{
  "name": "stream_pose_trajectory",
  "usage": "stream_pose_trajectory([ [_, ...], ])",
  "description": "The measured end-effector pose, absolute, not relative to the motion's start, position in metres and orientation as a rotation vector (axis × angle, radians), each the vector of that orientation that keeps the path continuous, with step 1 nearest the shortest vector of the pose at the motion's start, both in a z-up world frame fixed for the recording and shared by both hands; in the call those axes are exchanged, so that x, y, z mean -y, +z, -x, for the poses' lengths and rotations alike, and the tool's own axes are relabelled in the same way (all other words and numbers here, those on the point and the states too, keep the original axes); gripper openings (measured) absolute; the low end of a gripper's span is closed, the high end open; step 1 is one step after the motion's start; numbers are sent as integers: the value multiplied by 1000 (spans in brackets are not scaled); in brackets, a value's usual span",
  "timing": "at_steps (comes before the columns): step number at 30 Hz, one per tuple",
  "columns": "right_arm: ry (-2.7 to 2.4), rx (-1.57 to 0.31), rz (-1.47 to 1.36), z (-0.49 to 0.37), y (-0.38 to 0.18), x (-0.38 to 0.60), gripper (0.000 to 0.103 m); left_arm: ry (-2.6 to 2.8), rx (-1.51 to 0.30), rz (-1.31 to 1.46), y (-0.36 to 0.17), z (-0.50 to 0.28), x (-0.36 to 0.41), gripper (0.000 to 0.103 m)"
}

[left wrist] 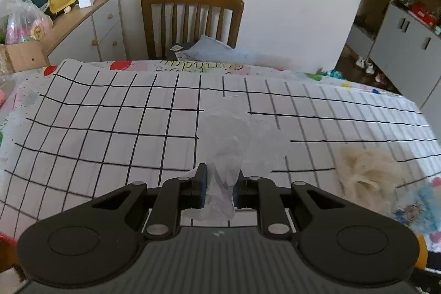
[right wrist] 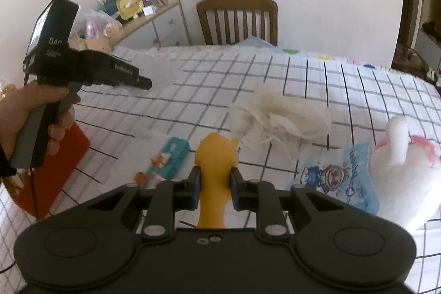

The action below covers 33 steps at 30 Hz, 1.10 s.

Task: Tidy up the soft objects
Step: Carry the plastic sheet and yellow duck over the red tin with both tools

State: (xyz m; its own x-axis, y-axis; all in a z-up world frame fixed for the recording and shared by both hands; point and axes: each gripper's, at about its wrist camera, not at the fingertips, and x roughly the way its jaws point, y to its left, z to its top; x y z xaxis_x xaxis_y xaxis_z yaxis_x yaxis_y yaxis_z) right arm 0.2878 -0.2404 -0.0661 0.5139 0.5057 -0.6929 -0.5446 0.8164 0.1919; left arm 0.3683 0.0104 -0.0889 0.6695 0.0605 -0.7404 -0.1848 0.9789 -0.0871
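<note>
My left gripper [left wrist: 219, 183] is shut on a clear crumpled plastic bag [left wrist: 242, 139] and holds it above the checked tablecloth [left wrist: 110, 117]. In the right wrist view the left gripper [right wrist: 146, 83] is at the left, held in a hand, with the bag [right wrist: 157, 68] at its tip. My right gripper [right wrist: 215, 185] is shut on a soft yellow toy [right wrist: 216, 156], held above the table. A cream fluffy cloth [right wrist: 278, 115] lies ahead of it, and it also shows in the left wrist view [left wrist: 366, 172].
A blue printed packet [right wrist: 344, 175] and a white plush with pink trim [right wrist: 405, 164] lie at the right. A teal pack [right wrist: 168, 159] and a red book [right wrist: 52, 172] lie at the left. A wooden chair [left wrist: 193, 21] stands behind the table, a cluttered sideboard [left wrist: 82, 18] to its left.
</note>
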Motion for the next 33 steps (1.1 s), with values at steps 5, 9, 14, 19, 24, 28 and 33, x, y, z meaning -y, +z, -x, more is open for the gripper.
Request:
stream_pose_trajectory([
  [5,656,-781,56,-269,-39,235,21,127,-810,188,-67,-338,-12,17],
  [9,683,-761,52,-254,-22,225,21,123,-807,200,-51,-311,-17,17],
  [14,716,-733,53,-236,-3,207,21,121,-807,196,-33,-274,-27,17],
  [19,753,-719,51,-221,12,186,21,139,-792,196,-17,-239,-47,17],
  [24,793,-704,53,-209,24,160,21,165,-788,201,-9,-207,-71,17],
  [28,830,-688,69,-198,32,134,21,192,-787,207,-6,-184,-93,17],
  [33,868,-686,72,-189,37,103,21,226,-798,212,-8,-161,-120,17],
])
